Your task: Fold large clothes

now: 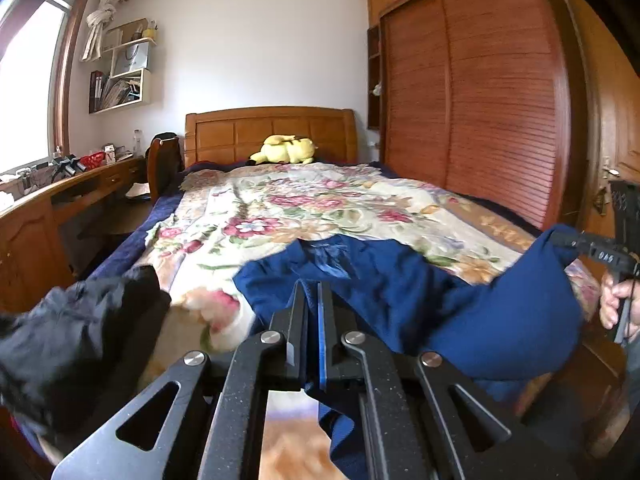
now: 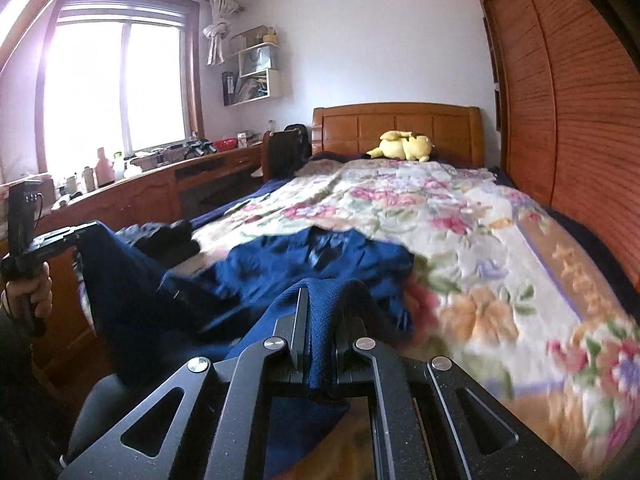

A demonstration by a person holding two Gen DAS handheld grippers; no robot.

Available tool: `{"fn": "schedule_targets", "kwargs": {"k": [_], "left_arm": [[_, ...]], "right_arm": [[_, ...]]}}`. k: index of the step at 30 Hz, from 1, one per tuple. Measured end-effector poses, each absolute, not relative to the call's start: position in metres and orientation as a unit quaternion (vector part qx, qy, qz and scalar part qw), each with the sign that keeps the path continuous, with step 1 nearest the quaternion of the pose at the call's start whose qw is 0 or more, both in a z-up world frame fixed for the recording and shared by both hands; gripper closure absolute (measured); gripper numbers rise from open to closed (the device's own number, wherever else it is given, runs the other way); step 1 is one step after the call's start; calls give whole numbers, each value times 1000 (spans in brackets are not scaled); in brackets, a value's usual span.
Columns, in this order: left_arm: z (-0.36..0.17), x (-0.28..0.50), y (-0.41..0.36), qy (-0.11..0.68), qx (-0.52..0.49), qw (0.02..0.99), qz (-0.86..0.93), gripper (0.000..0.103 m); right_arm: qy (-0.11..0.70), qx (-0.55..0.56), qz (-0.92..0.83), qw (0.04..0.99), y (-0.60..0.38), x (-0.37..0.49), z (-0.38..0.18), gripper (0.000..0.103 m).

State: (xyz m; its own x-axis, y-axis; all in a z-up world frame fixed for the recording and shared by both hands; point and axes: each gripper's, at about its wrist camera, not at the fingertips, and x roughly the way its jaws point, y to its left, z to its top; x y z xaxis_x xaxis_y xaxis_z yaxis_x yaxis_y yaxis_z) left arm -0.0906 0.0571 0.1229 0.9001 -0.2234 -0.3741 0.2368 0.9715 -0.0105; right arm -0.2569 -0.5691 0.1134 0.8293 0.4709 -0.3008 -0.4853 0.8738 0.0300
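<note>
A large dark blue garment (image 1: 400, 280) lies at the foot of the bed on the floral blanket (image 1: 288, 200). My left gripper (image 1: 312, 292) is shut on one edge of it, with blue cloth pinched between the fingers. My right gripper (image 2: 320, 300) is shut on another edge of the blue garment (image 2: 312, 256). The right gripper also shows in the left wrist view (image 1: 560, 240), holding a lifted corner at the right. The left gripper shows in the right wrist view (image 2: 84, 234) at the left, holding the cloth up off the bed.
A black garment (image 1: 80, 328) lies heaped at the bed's near left corner. A yellow plush toy (image 1: 286, 149) sits by the wooden headboard (image 1: 272, 128). A cluttered desk (image 1: 60, 192) runs along the left; a wooden wardrobe (image 1: 480, 100) stands on the right.
</note>
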Motion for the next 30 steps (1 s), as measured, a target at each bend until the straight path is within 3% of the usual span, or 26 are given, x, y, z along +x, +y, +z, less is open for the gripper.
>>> {"fn": "schedule_targets", "kwargs": {"k": [12, 17, 18, 20, 22, 23, 24, 26, 30], "left_arm": [[132, 142, 50, 223, 35, 972, -71, 99], [133, 229, 64, 232, 60, 971, -8, 99], [130, 239, 67, 242, 64, 968, -11, 97], [121, 252, 77, 270, 53, 961, -19, 77], [112, 249, 81, 275, 55, 960, -24, 63], [108, 244, 81, 276, 58, 959, -28, 62], [102, 237, 82, 280, 57, 958, -35, 61], [92, 230, 82, 292, 53, 954, -47, 54], [74, 199, 78, 303, 58, 949, -68, 42]], "right_arm": [[187, -60, 220, 956, -489, -17, 134, 97], [204, -69, 105, 971, -468, 99, 133, 97], [216, -62, 75, 971, -468, 119, 128, 97], [244, -47, 45, 967, -466, 144, 116, 96], [266, -47, 49, 962, -459, 154, 101, 81], [264, -52, 50, 962, -456, 151, 95, 71], [261, -59, 49, 962, -454, 151, 91, 45], [266, -69, 51, 960, -455, 142, 85, 26], [266, -82, 62, 958, -467, 108, 84, 26]]}}
